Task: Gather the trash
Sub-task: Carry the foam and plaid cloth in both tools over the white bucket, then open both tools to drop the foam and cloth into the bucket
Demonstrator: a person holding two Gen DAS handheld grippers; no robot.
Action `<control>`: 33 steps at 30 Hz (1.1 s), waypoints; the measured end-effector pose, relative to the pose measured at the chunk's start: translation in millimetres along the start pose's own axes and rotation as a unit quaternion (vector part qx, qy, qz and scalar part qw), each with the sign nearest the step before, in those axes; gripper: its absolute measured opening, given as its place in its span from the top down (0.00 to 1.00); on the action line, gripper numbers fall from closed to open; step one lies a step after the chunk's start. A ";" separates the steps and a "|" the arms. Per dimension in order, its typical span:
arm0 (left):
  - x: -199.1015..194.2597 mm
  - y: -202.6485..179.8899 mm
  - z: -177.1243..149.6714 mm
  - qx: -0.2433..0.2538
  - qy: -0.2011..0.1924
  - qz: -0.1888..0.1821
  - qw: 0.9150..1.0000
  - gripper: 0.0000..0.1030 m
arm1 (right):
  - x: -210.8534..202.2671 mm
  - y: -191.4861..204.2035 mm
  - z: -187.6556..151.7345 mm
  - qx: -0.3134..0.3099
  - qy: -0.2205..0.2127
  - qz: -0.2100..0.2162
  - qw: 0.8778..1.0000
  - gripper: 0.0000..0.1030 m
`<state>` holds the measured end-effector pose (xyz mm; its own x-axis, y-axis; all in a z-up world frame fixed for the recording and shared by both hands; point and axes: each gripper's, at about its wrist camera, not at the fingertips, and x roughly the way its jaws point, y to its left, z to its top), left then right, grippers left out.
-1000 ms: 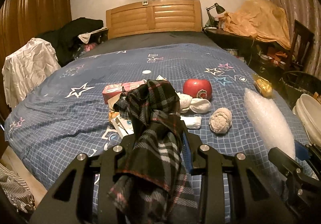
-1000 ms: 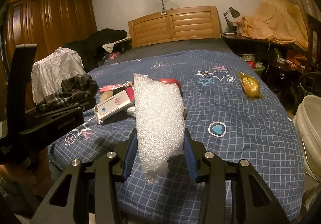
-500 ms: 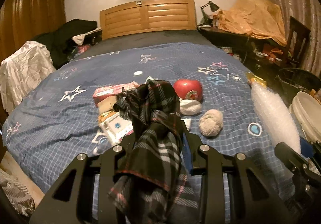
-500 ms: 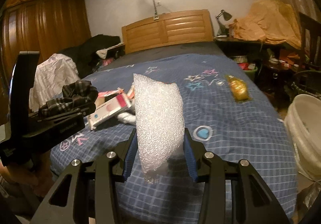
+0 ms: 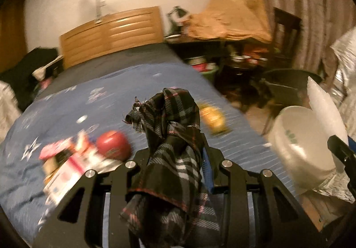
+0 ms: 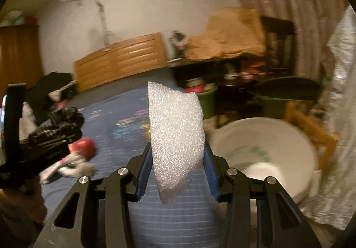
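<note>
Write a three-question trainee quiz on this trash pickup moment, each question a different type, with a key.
1. True or false: the left gripper is clamped on a plaid cloth.
2. What does the right gripper hold? A) the red round object B) a bubble wrap piece C) a yellow packet
3. Fill in: beside the bed, on the floor, stands a white ____.

Key
1. True.
2. B: the bubble wrap piece stands upright between its blue pads; the red round object and yellow packet lie on the bed.
3. Bucket: the white bucket.
</note>
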<state>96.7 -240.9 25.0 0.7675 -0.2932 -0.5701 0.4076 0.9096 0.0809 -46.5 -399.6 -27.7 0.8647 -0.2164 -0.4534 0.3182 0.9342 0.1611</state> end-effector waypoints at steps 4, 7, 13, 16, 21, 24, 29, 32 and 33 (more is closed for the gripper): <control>22.1 -62.0 24.5 0.042 -0.001 -0.046 0.998 0.67 | -1.7 -59.4 14.4 0.009 0.013 -0.068 0.998 0.56; 37.4 -103.6 35.0 0.066 0.000 -0.077 0.995 0.67 | -1.5 -99.9 21.7 0.019 0.025 -0.103 0.994 0.56; 67.0 -170.5 47.1 0.100 0.016 -0.119 0.988 0.67 | 10.6 -157.2 30.8 0.025 0.046 -0.141 0.989 0.56; 80.7 -194.0 47.2 0.113 0.026 -0.138 0.984 0.67 | 18.9 -172.8 35.3 0.021 0.052 -0.149 0.987 0.56; 97.7 -221.6 48.1 0.133 0.039 -0.152 0.979 0.67 | 30.6 -177.1 41.0 0.019 0.064 -0.150 0.986 0.56; 99.1 -226.7 45.2 0.142 0.042 -0.164 0.975 0.67 | 36.8 -178.4 39.0 0.024 0.071 -0.149 0.986 0.56; 108.3 -234.8 41.0 0.151 0.054 -0.171 0.972 0.67 | 50.3 -186.9 34.8 0.031 0.085 -0.146 0.985 0.56; 109.7 -237.4 38.4 0.154 0.057 -0.176 0.971 0.67 | 55.8 -189.4 31.4 0.033 0.091 -0.144 0.985 0.56; 109.7 -238.0 37.6 0.157 0.058 -0.177 0.970 0.67 | 57.1 -189.5 30.2 0.034 0.093 -0.144 0.985 0.56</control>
<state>102.5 -500.7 -26.1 0.4983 -0.5201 -0.6936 0.7802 0.6180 0.0971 -45.7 -597.6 -57.6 0.6508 -0.4083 -0.6402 0.5705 0.8193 0.0574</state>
